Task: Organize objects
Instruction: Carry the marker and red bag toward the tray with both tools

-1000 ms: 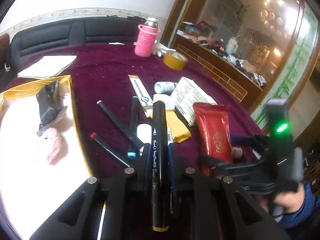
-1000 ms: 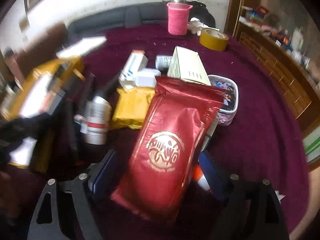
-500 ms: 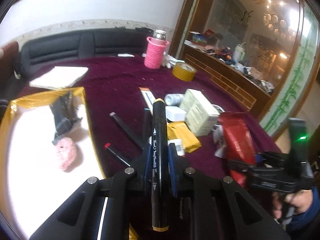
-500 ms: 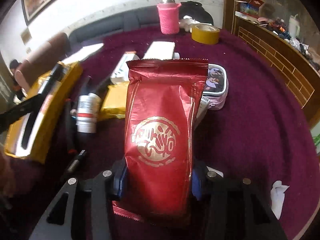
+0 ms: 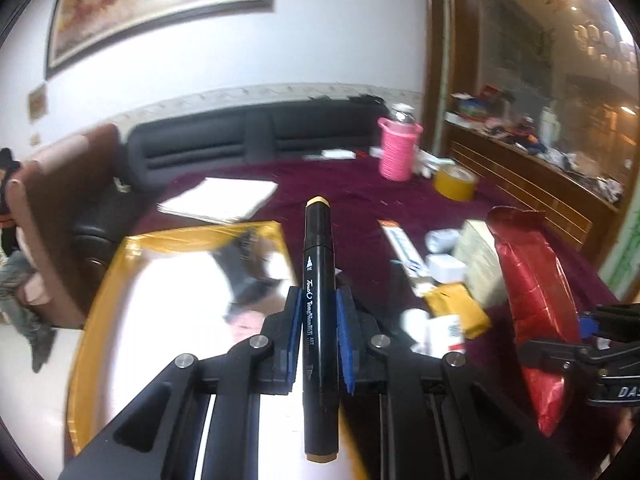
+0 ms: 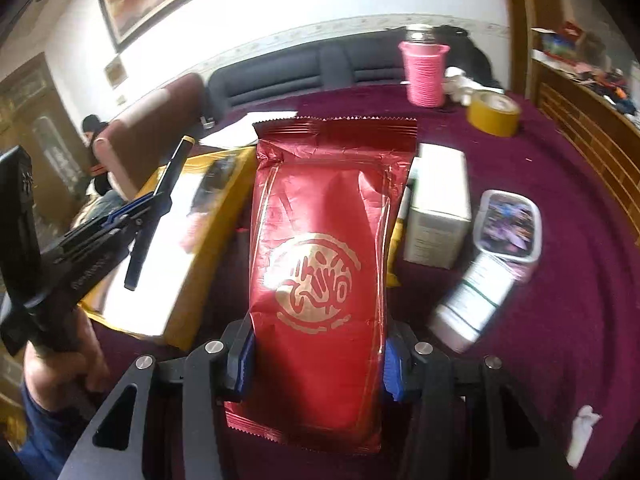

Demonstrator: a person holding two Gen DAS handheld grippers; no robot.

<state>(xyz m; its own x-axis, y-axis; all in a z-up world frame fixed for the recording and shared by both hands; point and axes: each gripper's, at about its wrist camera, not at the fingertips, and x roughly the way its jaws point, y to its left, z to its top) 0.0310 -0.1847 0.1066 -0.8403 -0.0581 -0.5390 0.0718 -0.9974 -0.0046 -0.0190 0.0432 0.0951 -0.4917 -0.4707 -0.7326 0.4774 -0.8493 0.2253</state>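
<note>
Left hand-held gripper (image 5: 318, 334) pinches a black marker (image 5: 319, 312), raised over the gold-rimmed tray (image 5: 100, 300). Right hand-held gripper (image 6: 318, 364) clamps a red foil pouch (image 6: 320, 264), lifted off the maroon surface (image 6: 560, 320); white box (image 6: 438, 216) and bottle (image 6: 476, 300) just beside.

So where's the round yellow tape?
The round yellow tape roll lies far right on the purple tablecloth in the right wrist view, beside the pink knitted bottle holder.
</note>
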